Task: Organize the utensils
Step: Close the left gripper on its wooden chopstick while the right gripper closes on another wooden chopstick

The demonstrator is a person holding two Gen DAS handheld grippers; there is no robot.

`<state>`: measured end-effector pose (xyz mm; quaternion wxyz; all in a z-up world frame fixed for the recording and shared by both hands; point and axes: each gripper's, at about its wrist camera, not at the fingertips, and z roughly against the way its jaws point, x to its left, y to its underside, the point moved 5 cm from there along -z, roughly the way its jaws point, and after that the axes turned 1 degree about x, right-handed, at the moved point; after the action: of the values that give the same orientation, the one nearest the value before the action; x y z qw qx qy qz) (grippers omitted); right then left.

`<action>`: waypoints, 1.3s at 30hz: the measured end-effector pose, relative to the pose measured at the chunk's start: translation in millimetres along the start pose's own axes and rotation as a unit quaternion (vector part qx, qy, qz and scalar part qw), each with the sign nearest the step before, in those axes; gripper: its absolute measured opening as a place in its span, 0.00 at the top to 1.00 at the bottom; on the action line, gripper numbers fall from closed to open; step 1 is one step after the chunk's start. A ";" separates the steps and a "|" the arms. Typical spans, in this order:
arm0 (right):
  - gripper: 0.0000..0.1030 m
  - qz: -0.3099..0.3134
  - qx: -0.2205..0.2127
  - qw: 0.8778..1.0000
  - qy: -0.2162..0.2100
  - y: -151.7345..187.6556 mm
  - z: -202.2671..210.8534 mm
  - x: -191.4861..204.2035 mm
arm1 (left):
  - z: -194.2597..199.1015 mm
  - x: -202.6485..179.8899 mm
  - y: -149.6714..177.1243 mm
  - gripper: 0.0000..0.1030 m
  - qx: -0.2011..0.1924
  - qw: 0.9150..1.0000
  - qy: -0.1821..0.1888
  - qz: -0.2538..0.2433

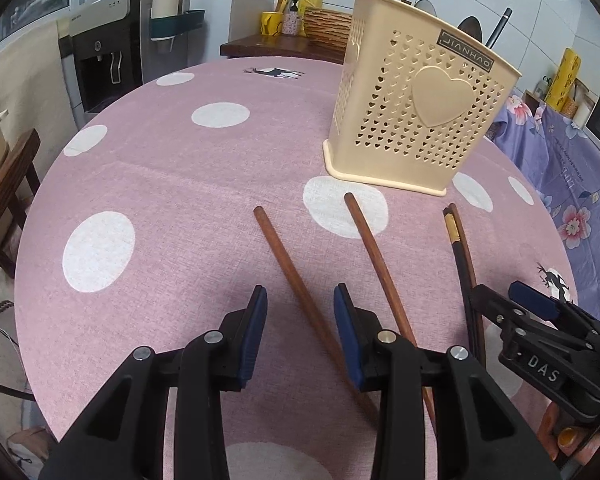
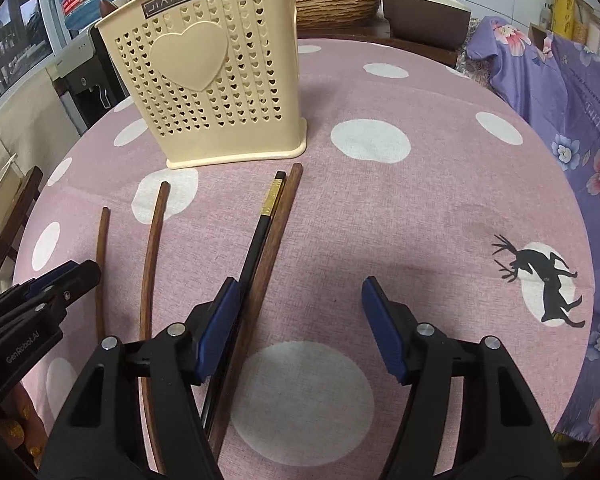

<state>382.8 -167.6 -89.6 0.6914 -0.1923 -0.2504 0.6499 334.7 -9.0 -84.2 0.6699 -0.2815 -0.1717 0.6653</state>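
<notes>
A beige heart-pattern utensil holder stands on the pink dotted tablecloth, with wooden handles sticking out of its top. In front of it lie several chopsticks. My left gripper is open, low over the cloth, and one brown chopstick runs between its jaws untouched. A second brown chopstick lies just right of it. My right gripper is open wide. A brown chopstick passes just inside its left finger, and a black gold-banded chopstick runs under that finger.
A woven basket, a yellow mug and bottles sit on a wooden side table behind. A water dispenser and a wooden chair are on the left. Purple floral fabric lies past the table's right edge.
</notes>
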 end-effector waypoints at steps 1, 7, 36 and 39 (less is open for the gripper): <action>0.39 0.002 -0.002 1.000 0.008 -1.4 0.1 -0.4 | 0.1 -0.5 0.0 0.66 -0.001 1.000 0.000 0.000; 0.60 -0.024 -0.007 1.000 0.014 -3.9 10.5 -19.5 | 3.7 9.7 -0.8 0.66 -0.006 1.000 -0.004 0.014; 0.82 -0.048 0.005 0.998 0.039 -43.8 -32.7 -3.6 | -25.8 3.6 -26.8 0.66 -0.001 0.999 -0.029 0.021; 0.88 -0.047 0.005 0.998 0.044 -48.9 -35.5 -3.5 | -29.4 -0.1 -29.8 0.71 0.001 0.999 -0.036 0.008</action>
<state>443.0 -173.0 -89.5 0.7322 -0.2056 -0.2254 0.6089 376.2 -12.1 -89.2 0.6582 -0.2579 -0.1934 0.6804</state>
